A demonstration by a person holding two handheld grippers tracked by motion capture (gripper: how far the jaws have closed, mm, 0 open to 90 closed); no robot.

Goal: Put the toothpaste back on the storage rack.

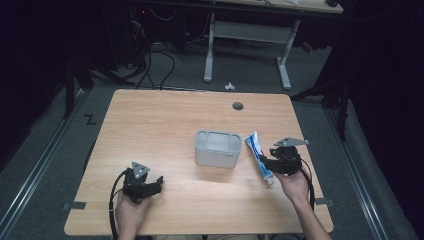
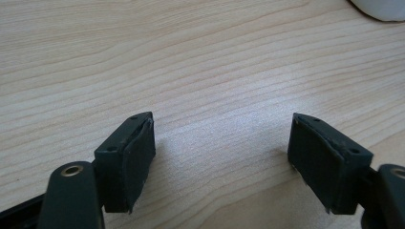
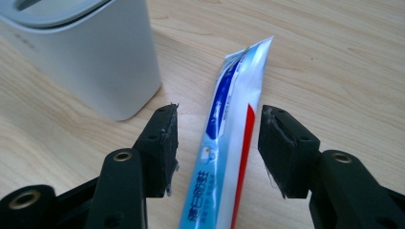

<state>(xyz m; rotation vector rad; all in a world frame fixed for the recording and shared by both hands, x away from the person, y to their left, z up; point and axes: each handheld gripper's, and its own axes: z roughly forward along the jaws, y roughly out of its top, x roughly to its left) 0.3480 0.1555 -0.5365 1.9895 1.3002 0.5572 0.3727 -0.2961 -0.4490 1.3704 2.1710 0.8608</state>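
Note:
A blue, white and red toothpaste tube (image 1: 256,151) lies flat on the wooden table (image 1: 160,125), just right of a light grey open-topped container (image 1: 216,149). My right gripper (image 1: 270,162) is low over the tube's lower half. In the right gripper view the tube (image 3: 229,138) runs up between the two jaws of the right gripper (image 3: 217,143), which stand apart with gaps on both sides; the container (image 3: 95,57) stands at upper left. My left gripper (image 1: 158,183) rests near the table's front left, and in its own view the left gripper (image 2: 222,157) is open over bare wood.
A round cable hole (image 1: 238,106) sits near the table's far edge. A white-legged desk (image 1: 250,35) and cables stand on the floor beyond. The container's rounded corner (image 2: 382,7) peeks in at the top right of the left gripper view.

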